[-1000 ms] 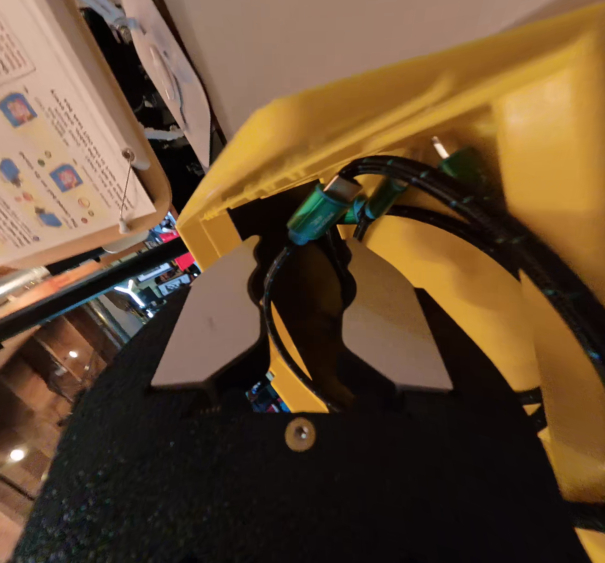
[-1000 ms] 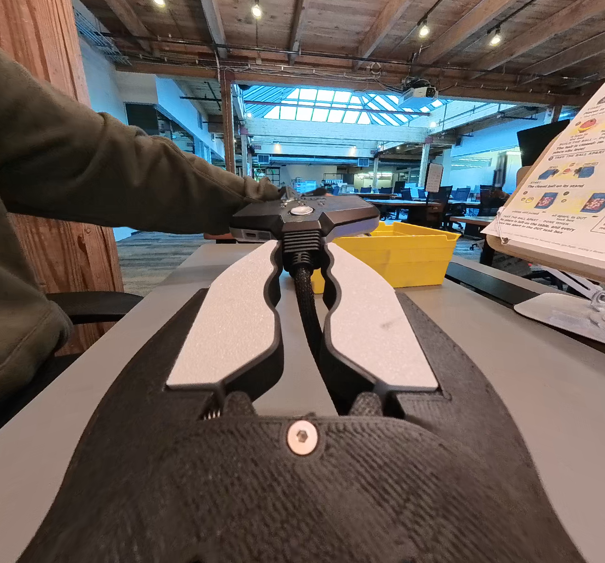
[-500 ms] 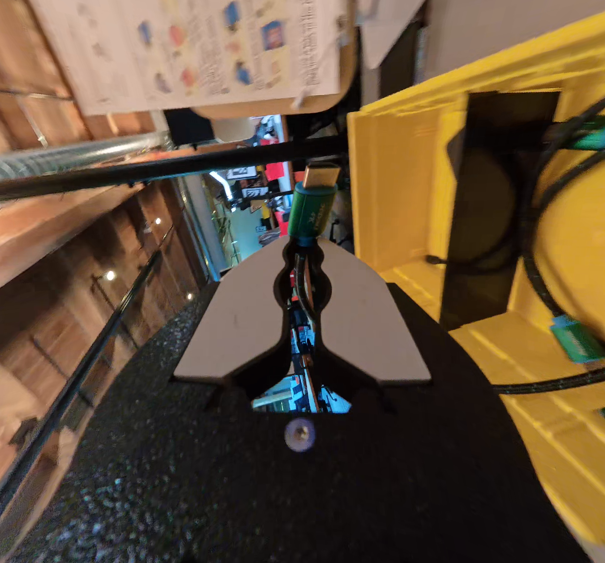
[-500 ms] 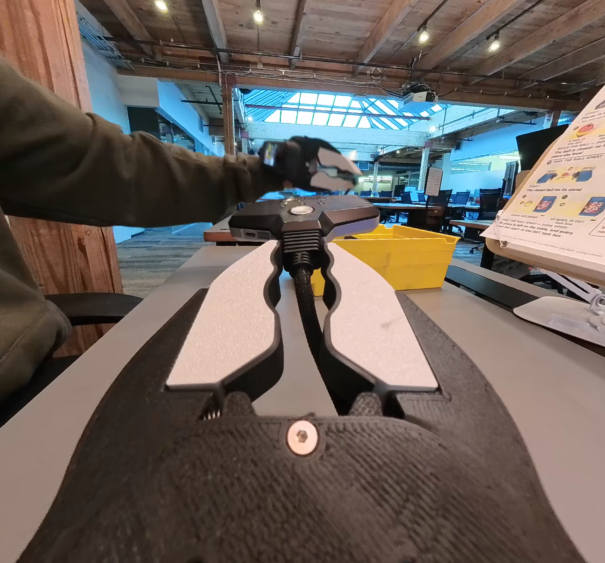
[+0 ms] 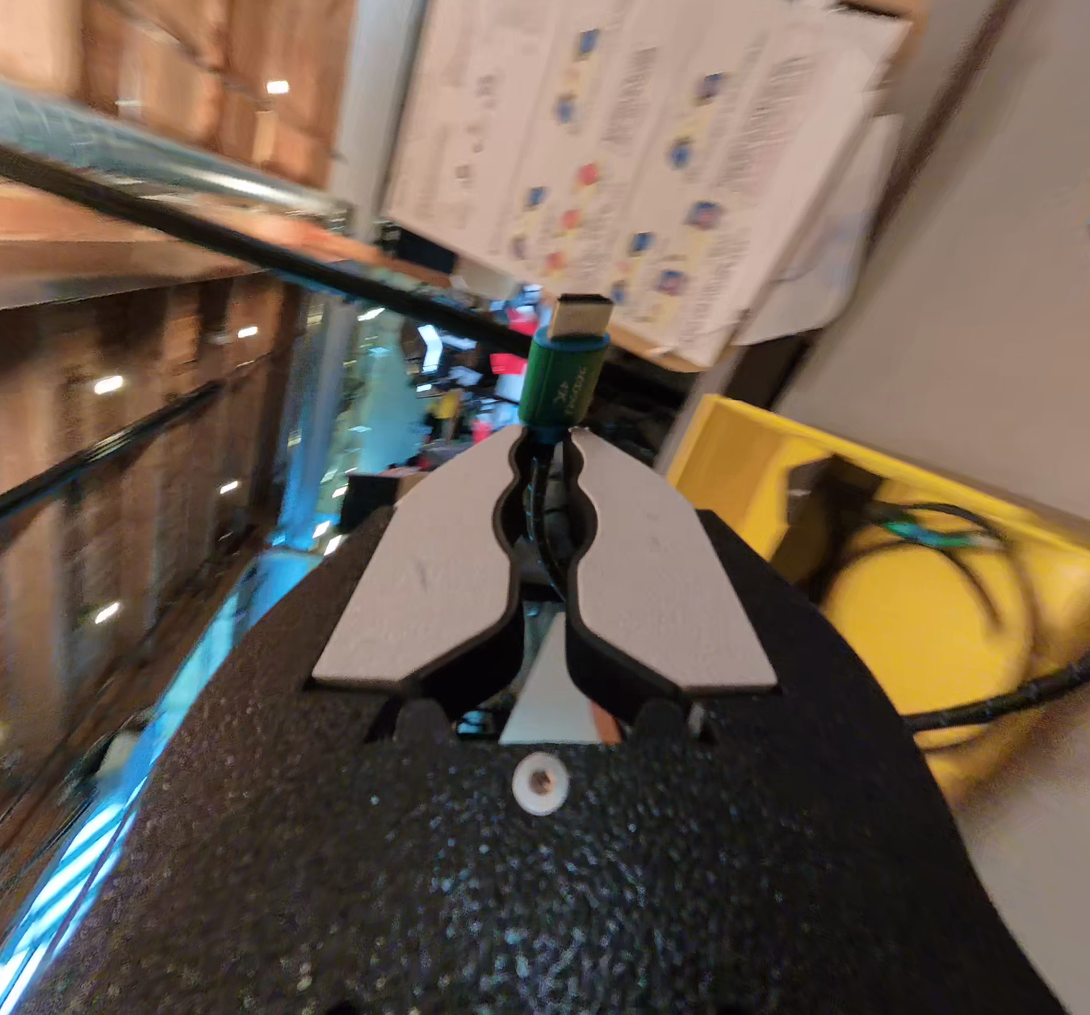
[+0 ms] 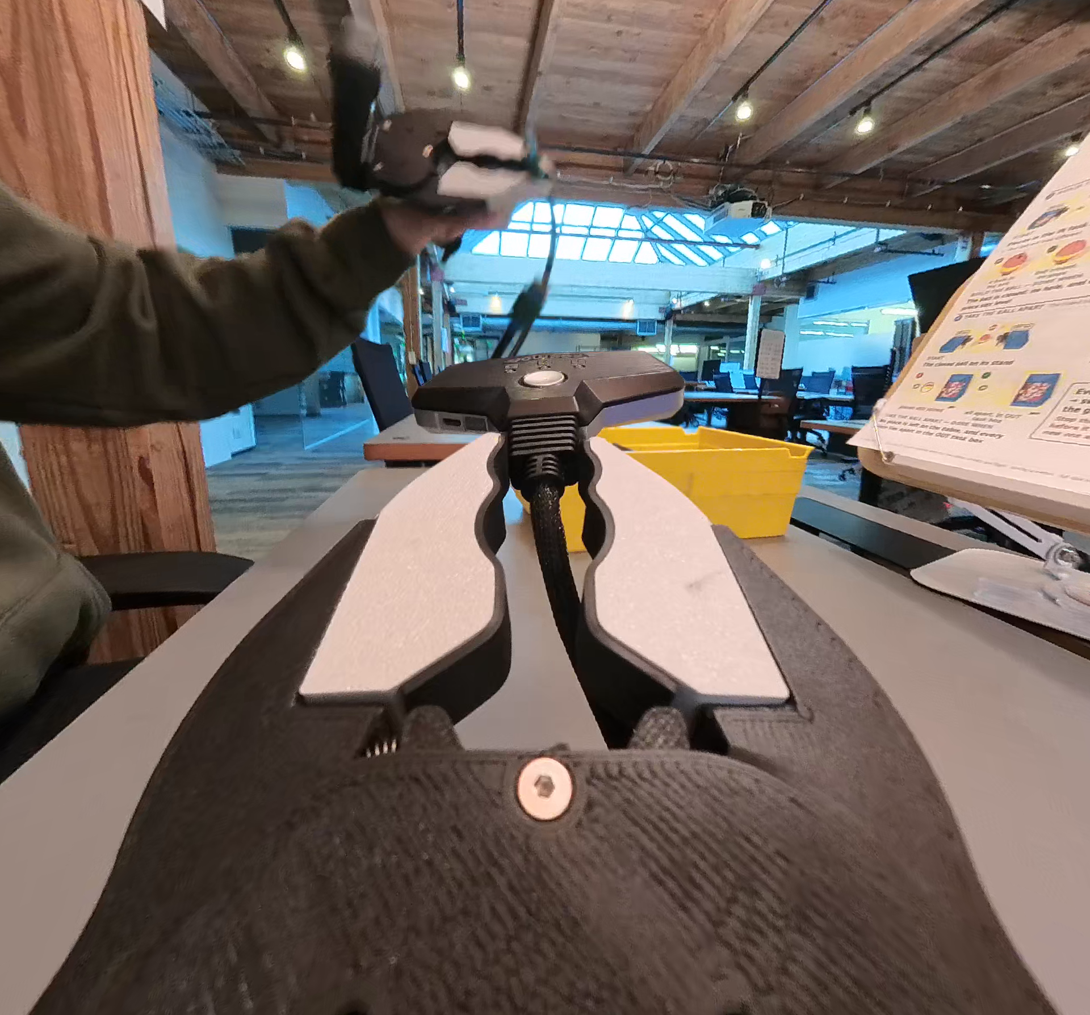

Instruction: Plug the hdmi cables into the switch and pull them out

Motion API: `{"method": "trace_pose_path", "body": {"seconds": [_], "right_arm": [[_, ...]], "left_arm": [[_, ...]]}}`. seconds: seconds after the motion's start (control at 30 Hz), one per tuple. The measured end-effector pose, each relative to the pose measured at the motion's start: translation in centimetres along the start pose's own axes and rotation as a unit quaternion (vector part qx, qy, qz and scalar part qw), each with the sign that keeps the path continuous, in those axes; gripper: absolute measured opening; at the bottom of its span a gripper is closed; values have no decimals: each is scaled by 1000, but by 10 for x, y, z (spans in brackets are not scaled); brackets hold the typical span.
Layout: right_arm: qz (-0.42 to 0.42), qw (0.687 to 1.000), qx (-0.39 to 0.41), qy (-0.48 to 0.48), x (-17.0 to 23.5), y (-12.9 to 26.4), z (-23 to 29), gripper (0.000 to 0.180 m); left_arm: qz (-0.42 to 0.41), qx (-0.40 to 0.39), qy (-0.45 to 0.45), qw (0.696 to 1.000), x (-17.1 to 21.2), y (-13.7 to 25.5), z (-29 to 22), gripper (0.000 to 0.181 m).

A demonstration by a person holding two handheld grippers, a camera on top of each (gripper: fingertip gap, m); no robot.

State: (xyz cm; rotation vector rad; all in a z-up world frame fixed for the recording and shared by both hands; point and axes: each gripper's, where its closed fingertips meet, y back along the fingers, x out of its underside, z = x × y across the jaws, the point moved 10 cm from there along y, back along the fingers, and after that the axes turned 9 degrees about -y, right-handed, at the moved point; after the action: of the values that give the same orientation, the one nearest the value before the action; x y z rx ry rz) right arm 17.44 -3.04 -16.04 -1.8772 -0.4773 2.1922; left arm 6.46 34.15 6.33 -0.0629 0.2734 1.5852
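Right hand-held gripper (image 6: 544,456) clamps the ribbed cable boot of the black HDMI switch (image 6: 548,391), which sits on the grey worktop (image 6: 920,709). Left hand-held gripper (image 5: 545,444) pinches a braided HDMI cable (image 5: 538,500) just behind its green plug (image 5: 563,382) (raised in air). Yellow bin (image 6: 702,473) beyond holds more cables.

— Where's the switch (image 6: 545,391)?
— On the counter (image 6: 920,686), just past the right tool (image 6: 544,459).
— And the bin (image 6: 708,476)?
— Behind the switch, farther off; the instruction board (image 6: 997,373) stands right.
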Motion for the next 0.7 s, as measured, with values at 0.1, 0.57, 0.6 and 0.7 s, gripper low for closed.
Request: {"method": "trace_pose_path", "body": {"seconds": [0.1, 0.57, 0.6, 0.7], "right_arm": [[-19, 999, -30, -16, -2, 7, -1, 22], [-42, 991, -122, -24, -12, 26, 1, 22], [-39, 991, -124, -24, -12, 25, 1, 22], [-27, 992, -118, -20, -10, 24, 1, 22]], "left_arm": [[-30, 144, -1, 989, -25, 10, -41, 9], [-101, 469, 55, 876, -69, -40, -219, 9], [-110, 467, 62, 875, -70, -44, -226, 9], [-122, 454, 102, 877, -70, -53, -240, 10]]}}
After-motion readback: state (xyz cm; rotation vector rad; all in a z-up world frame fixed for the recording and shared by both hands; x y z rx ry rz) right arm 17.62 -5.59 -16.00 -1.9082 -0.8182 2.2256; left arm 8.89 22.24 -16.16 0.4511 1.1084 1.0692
